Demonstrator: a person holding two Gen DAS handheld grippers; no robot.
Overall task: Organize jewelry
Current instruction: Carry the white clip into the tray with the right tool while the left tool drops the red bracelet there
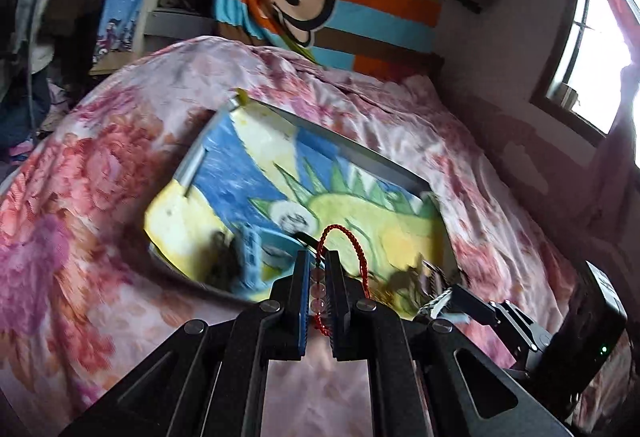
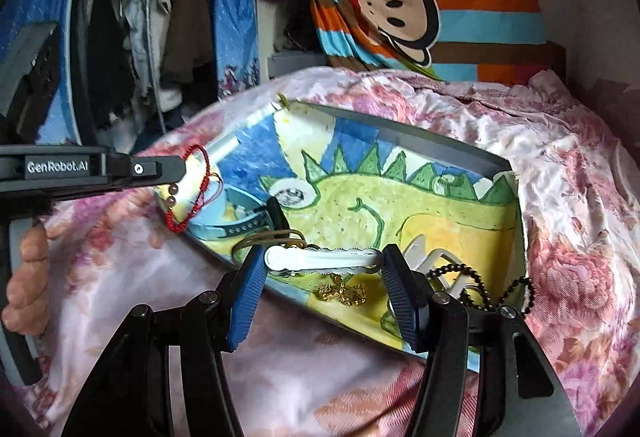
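My left gripper (image 1: 318, 261) is shut on a red braided cord bracelet (image 1: 352, 237) with clear beads. The cord loops out above the tips. From the right wrist view, this left gripper (image 2: 178, 169) hangs over the tray's left corner with the bracelet (image 2: 198, 193) dangling. My right gripper (image 2: 324, 265) is shut on a white hair clip (image 2: 320, 259) held crosswise between the blue pads, just above the tray (image 2: 400, 135), which is lined with a dinosaur drawing. In the left wrist view the right gripper (image 1: 444, 297) is at the lower right, over the tray (image 1: 320, 129).
In the tray lie a gold chain (image 2: 344, 291), a black bead chain (image 2: 480, 277), a light blue strap (image 2: 236, 227), a brown hair tie (image 2: 272, 237) and a clear clip (image 2: 432, 257). The tray rests on a floral bedspread (image 2: 560, 157). Hanging clothes (image 2: 132, 37) are on the left.
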